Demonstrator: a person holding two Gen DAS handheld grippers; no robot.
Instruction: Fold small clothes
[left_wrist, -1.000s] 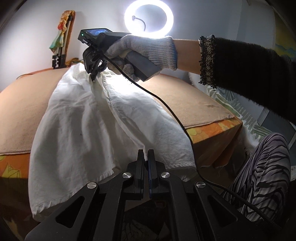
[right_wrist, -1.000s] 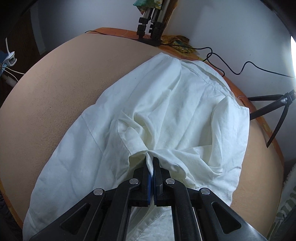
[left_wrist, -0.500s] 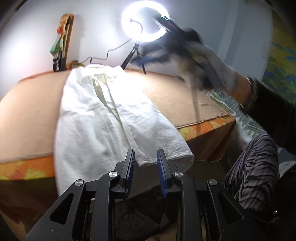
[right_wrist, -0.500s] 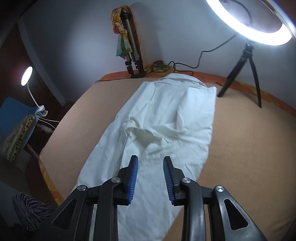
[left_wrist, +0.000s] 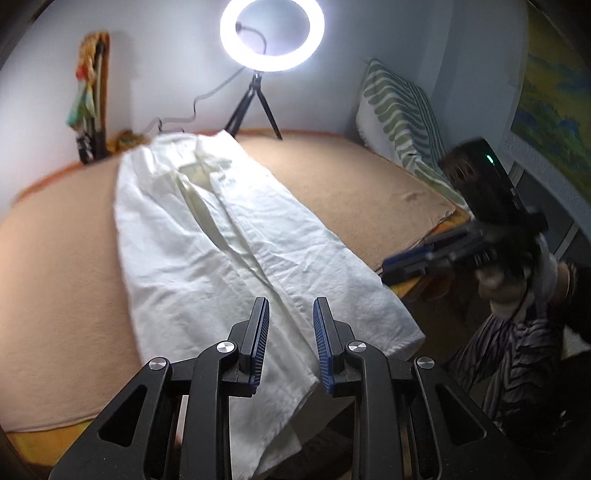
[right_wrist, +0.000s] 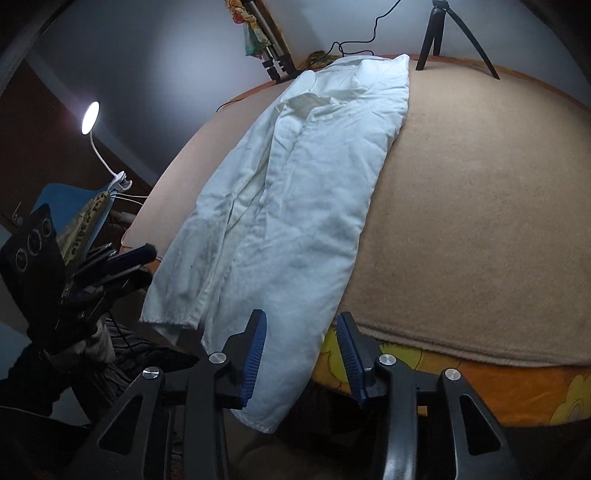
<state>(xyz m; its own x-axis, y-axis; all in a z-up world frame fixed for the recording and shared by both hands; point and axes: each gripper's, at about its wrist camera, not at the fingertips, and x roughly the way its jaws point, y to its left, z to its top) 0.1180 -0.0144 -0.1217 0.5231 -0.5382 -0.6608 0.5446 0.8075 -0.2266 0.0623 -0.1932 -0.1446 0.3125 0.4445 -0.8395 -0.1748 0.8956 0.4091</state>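
Note:
White trousers (left_wrist: 229, 243) lie folded lengthwise on the tan bed cover (left_wrist: 55, 258), waist at the far end, leg hems hanging over the near edge. They also show in the right wrist view (right_wrist: 295, 206). My left gripper (left_wrist: 290, 328) is open and empty just above the hem end. My right gripper (right_wrist: 301, 343) is open and empty over the hanging hem at the bed's edge; it also shows blurred at the right of the left wrist view (left_wrist: 424, 258). The left gripper shows at the left of the right wrist view (right_wrist: 125, 266).
A lit ring light on a tripod (left_wrist: 271, 33) stands at the far edge of the bed. A striped pillow (left_wrist: 399, 110) leans at the right. A second tripod (left_wrist: 92, 110) stands far left. A clip lamp (right_wrist: 90, 118) glows at the left. The orange mattress edge (right_wrist: 480, 380) is near.
Both grippers let go of the trousers and opened. The right gripper drew back from the waist to the near bed edge. The trousers now lie flat.

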